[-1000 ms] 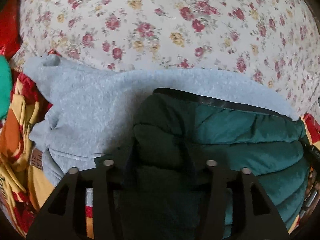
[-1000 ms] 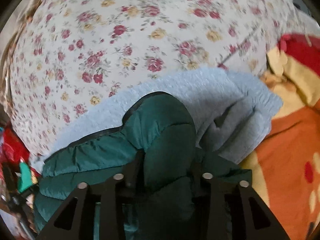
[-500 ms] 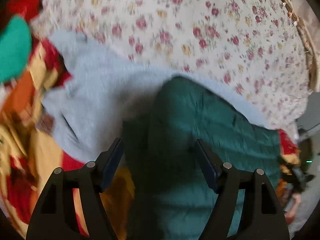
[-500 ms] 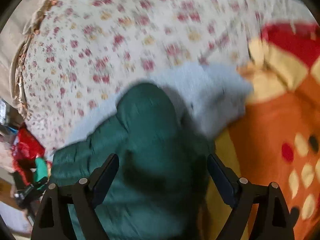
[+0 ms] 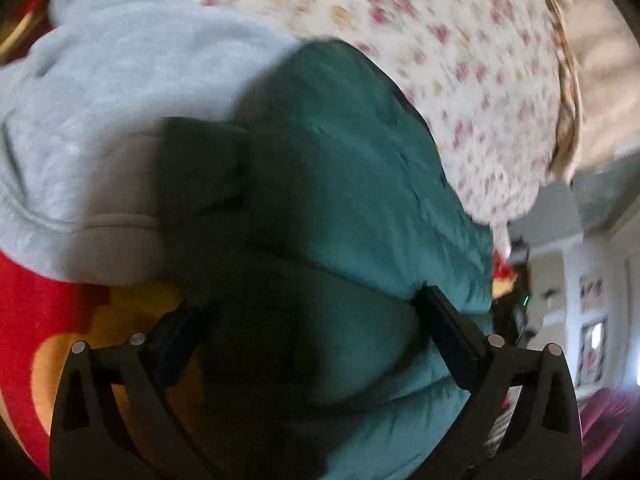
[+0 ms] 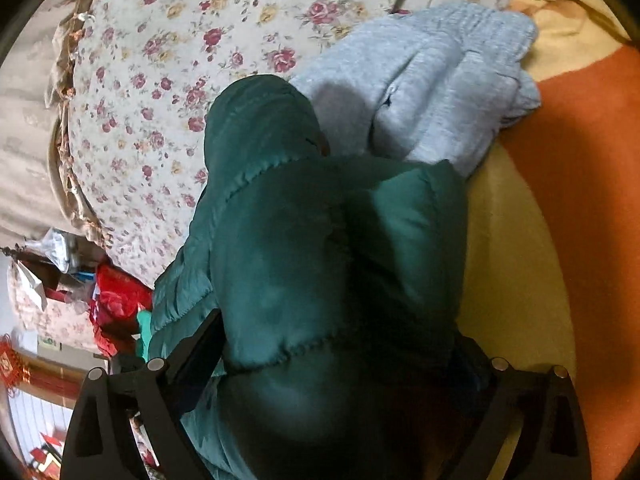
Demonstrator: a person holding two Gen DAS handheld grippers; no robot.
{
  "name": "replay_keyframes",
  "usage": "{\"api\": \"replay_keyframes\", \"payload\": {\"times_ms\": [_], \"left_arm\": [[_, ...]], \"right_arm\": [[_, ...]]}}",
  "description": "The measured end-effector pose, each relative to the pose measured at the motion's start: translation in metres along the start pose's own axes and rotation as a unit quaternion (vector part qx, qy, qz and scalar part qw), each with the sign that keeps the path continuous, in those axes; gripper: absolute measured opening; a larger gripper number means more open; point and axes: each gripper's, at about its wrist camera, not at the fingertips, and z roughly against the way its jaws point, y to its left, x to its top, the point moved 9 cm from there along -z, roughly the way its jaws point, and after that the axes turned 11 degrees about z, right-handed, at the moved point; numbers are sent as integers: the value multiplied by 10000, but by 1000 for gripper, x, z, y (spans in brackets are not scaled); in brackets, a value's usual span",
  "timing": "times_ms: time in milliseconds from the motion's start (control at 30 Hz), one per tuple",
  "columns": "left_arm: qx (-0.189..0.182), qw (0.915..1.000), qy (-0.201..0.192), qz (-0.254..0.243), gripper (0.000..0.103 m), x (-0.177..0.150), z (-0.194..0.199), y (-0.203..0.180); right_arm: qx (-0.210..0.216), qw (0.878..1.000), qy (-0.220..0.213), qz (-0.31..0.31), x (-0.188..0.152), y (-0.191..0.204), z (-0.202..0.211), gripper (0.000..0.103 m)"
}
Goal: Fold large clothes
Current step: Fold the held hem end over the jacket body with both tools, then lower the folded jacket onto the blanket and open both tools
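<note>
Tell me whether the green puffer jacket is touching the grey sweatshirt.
Touching. The right wrist view shows the green puffer jacket lying on the grey sweatshirt, its upper edge overlapping the grey fabric with no gap; the left wrist view agrees.

The right gripper's (image 6: 336, 356) spread fingers (image 6: 196, 352) straddle the green puffer jacket (image 6: 304, 248) beside a grey sweatshirt (image 6: 432, 92).

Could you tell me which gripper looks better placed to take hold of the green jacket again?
Right, probably: the right gripper straddles a sharp quilted fold of the green jacket; the left view is blurred.
</note>
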Motion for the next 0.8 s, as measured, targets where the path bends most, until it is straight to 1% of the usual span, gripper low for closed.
{"api": "replay_keyframes", "payload": {"times_ms": [33, 67, 100, 133, 167, 200, 267, 400, 433, 500, 567, 667, 733, 800], "left_arm": [[83, 9999, -32, -133, 94, -1, 0, -5], [129, 9997, -63, -194, 79, -2, 1, -9], [102, 9998, -91, -171, 68, -3, 5, -14], [40, 9998, -115, -171, 63, -2, 10, -17], [-99, 9997, -161, -181, 56, -1, 18, -23], [-188, 9995, -198, -172, 52, 1, 24, -26], [-308, 9988, -335, -180, 49, 6, 41, -35], [-409, 9968, -630, -285, 49, 15, 71, -53], [-383, 9966, -669, -274, 49, 17, 75, -54], [-266, 9964, -763, -250, 49, 21, 80, -50], [-183, 9968, -764, -160, 49, 22, 80, -40], [14, 9973, -730, -33, 49, 18, 71, -16], [263, 9970, -721, -21, 51, 18, 60, 2], [355, 9972, -661, 71, 60, 17, 50, 20]], "right_arm": [[69, 10000, -21, -5, 0, 4, -1, 76], [162, 9998, -38, -57, 0, 8, -2, 65], [214, 9997, -77, -126, 0, 12, -1, 54], [249, 9995, -114, -136, 0, 17, -1, 50], [264, 9995, -137, -120, 0, 23, 1, 45], [288, 9994, -170, -87, 2, 29, 4, 39], [533, 9982, -270, 18, 8, 51, 13, 36], [881, 9944, -418, 409, 21, 101, 19, 36], [924, 9936, -435, 492, 23, 111, 19, 36], [869, 9931, -441, 646, 27, 123, 13, 36], [863, 9938, -394, 581, 27, 122, 4, 36], [713, 9957, -331, 488, 25, 109, -9, 36], [565, 9975, -286, 326, 23, 92, -19, 36], [431, 9987, -219, 185, 18, 75, -26, 37]]}}
